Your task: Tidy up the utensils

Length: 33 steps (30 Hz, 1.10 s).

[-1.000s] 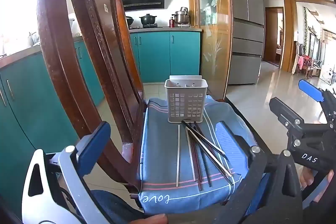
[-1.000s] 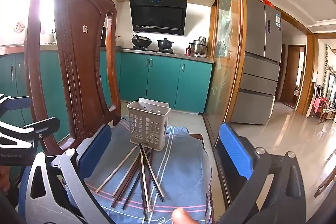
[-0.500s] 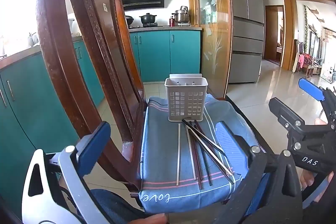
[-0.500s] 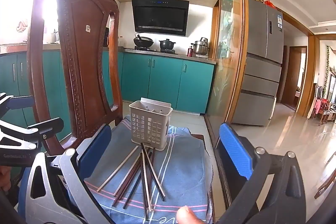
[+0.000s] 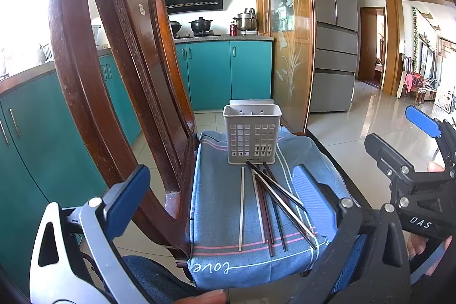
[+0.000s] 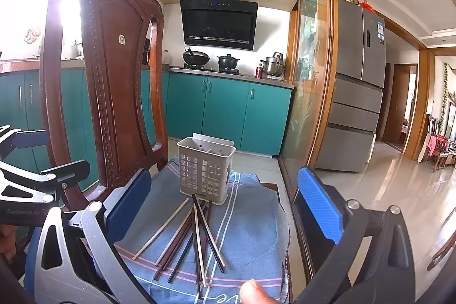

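Several chopsticks between both open jaws.

- Bright daylight, blown-out glare at 10 o'clock in both views
- Glossy floor reflects light at 3 o'clock
- Strong fisheye bending, dark vignette corners
- Centre sharp

Both wrist cameras sit low at the near edge of the carved dark wooden chair, facing the teal kitchen cabinets. The left view looks from the chair-back side, the right from the open side. Both share the perforated grey plastic basket and blue striped cloth, close by.
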Motion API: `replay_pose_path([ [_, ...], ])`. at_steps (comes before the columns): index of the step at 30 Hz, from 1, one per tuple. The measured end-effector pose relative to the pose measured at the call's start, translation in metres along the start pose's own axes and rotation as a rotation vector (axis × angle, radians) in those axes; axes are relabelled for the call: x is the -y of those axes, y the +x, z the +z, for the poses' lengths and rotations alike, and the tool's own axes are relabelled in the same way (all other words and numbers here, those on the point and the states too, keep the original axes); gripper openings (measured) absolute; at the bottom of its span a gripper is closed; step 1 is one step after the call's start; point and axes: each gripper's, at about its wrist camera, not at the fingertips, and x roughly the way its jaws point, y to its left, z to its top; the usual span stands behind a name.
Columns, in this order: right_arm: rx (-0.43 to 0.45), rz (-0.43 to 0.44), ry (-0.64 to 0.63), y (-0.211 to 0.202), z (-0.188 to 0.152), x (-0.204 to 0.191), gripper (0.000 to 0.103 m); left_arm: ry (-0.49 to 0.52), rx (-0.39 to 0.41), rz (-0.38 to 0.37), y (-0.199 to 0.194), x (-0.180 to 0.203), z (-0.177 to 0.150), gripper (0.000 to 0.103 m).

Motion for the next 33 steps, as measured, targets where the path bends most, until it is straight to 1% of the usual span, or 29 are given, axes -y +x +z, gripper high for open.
replay_pose_path([
  [33, 0.004, 0.006, -0.001, -0.0008, -0.0001, -0.0029, 0.101, 0.000, -0.014, -0.003, 0.0037, -0.0007, 0.0004, 0.099],
])
